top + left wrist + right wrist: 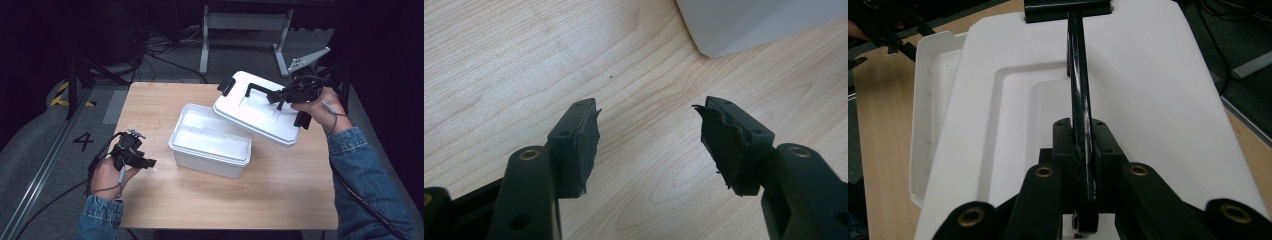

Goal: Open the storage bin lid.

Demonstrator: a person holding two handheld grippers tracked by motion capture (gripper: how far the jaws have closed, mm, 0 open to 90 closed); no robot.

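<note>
**Right gripper carries the lid by its handle, box left open below**

Right gripper is clenched on the thin black bar handle of the flat white plastic lid. The right gripper view shows both jaws pressed against the bar from either side, near one end of it rather than at its middle. The lid hangs in the air, tilted, its lower edge over the far right corner of the open white rectangular plastic box, which sits on the light wooden table with nothing visible inside.

Risk, as I judge it: the grip is off-centre on a narrow, glossy bar, so the lid could swing or rotate about the handle — or slip through the pads if the hold loosens. Its low edge looks close to the box rim; a careless sideways move could knock the box or catch a black latch on it. Setting the lid down at this tilt could also let it land corner first and slide.

Left gripper rests low over the table to the left of the box, well apart from the lid. Its jaws stand wide open with bare wood between them — holding nothing, touching nothing I can see. One box corner shows just beyond its worn black pads.
</note>
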